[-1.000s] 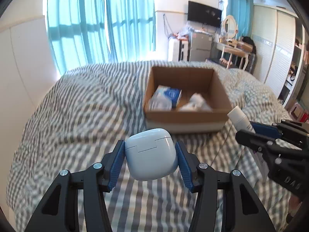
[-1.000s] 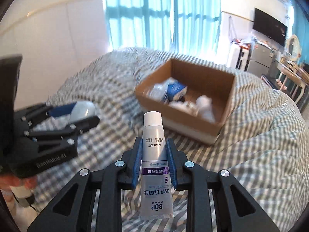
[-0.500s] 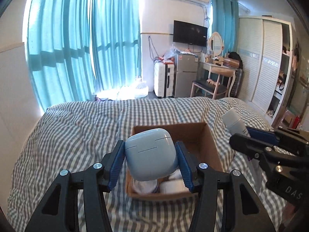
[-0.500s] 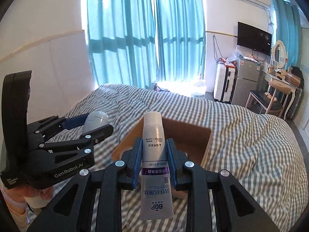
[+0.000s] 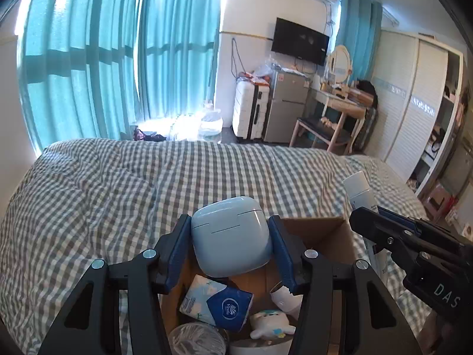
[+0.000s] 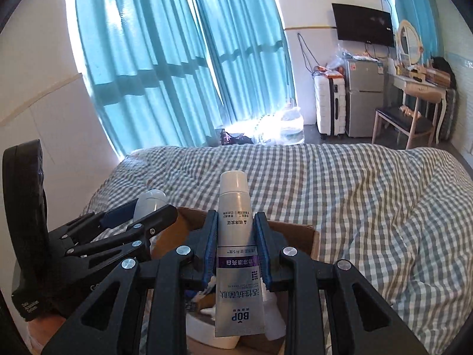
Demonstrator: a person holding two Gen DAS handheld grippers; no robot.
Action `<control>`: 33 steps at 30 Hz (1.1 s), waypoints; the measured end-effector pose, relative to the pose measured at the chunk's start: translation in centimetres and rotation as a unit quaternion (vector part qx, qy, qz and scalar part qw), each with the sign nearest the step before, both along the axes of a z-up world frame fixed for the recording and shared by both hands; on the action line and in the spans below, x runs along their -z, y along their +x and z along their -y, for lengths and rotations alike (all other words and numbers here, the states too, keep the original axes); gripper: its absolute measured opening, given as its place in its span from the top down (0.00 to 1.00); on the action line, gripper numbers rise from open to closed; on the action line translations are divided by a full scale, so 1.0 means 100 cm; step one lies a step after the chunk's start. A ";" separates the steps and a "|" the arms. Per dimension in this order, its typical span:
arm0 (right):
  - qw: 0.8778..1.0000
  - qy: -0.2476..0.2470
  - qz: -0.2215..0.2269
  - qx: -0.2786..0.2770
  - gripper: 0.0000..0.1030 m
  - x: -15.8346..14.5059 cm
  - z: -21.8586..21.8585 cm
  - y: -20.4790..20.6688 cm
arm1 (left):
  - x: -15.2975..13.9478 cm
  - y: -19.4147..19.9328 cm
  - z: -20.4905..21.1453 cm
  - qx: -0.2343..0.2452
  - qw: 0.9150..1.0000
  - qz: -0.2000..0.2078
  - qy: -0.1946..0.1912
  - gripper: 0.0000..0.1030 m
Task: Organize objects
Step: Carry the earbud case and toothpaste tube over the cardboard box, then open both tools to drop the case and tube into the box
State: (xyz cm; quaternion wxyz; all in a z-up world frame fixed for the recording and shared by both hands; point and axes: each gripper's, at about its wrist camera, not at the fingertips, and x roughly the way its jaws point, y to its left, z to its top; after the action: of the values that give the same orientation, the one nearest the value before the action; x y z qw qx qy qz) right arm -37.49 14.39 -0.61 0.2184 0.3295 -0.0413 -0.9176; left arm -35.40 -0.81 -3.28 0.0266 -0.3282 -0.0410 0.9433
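The left gripper [image 5: 230, 244] has its jaws clenched on a pale blue earbud case [image 5: 230, 235], lid uppermost, pinched across its two flat sides so the rounded shell cannot roll out; the case hangs above the open cardboard box [image 5: 322, 233], which sits on the checked bed [image 5: 118, 183] and fills the 6 o'clock part of the left view; that placing reads as a carry brought over the drop point, since the box is plainly where loose things are being gathered.

Inside the box, at 6 o'clock below the case, lie a tissue pack [image 5: 217, 303], a small white figure [image 5: 272, 324] and a clear round lid or jar at 7 o'clock, too cropped to name with confidence.

The right gripper [image 6: 235, 245] has its jaws clamped on a grey tube [image 6: 238, 254], cap pointing away from the camera and the crimped end toward it; the grip is at mid-body, where the tube is flat enough to hold without squeezing the cap end; it too is over the box, whose far rim shows at 3 o'clock of the tube.

Each gripper shows in the other's view: the right one at 4 o'clock in the left camera, the left one at 8 o'clock in the right camera; they are near but apart, so either could let go without fouling the other; neither thing is in the box yet.
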 end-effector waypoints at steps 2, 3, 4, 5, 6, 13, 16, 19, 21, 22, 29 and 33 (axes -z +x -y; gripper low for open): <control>1.000 0.000 0.017 -0.004 0.76 0.017 -0.003 -0.007 | 0.017 -0.006 -0.002 0.025 1.000 0.012 0.001 0.48; 1.000 0.000 0.023 -0.006 0.76 0.025 -0.004 -0.009 | 0.025 -0.006 -0.006 0.033 0.999 0.017 -0.004 0.48; 1.000 0.002 0.029 -0.007 0.76 0.031 -0.004 -0.012 | 0.031 -0.007 -0.007 0.038 0.999 0.019 -0.011 0.48; 0.999 0.007 0.033 -0.006 0.76 0.038 -0.004 -0.013 | 0.036 -0.008 -0.009 0.043 0.999 0.021 -0.018 0.48; 0.999 0.013 0.037 -0.005 0.76 0.044 -0.005 -0.013 | 0.040 -0.008 -0.012 0.050 0.998 0.022 -0.025 0.48; 0.997 0.064 0.044 0.001 0.76 0.068 0.004 -0.011 | 0.059 -0.011 -0.008 0.062 0.997 0.052 0.002 0.48; 0.997 0.065 0.048 0.001 0.76 0.073 0.003 -0.009 | 0.062 -0.006 -0.013 0.062 0.997 0.052 -0.011 0.48; 0.997 0.065 0.048 0.006 0.76 0.076 0.000 -0.008 | 0.065 -0.002 -0.020 0.069 0.996 0.048 -0.031 0.48; 0.997 0.065 0.049 0.007 0.76 0.077 -0.002 -0.007 | 0.071 -0.002 -0.021 0.068 0.996 0.054 -0.026 0.47; 0.997 0.065 0.050 0.008 0.76 0.077 -0.002 -0.007 | 0.072 -0.002 -0.021 0.066 0.996 0.056 -0.024 0.47; 0.997 0.061 0.047 0.013 0.76 0.077 -0.003 -0.007 | 0.079 -0.004 -0.024 0.071 0.995 0.057 -0.029 0.46; 0.998 0.049 0.044 0.019 0.76 0.072 -0.007 -0.006 | 0.075 -0.002 -0.024 0.069 0.996 0.045 -0.033 0.23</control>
State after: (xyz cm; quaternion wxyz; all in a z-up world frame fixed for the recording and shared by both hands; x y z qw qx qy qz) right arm -38.14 15.06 -7.84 0.1829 0.3794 -0.0123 -0.9069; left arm -35.64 1.63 -10.79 0.0788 -0.3734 0.0118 0.9242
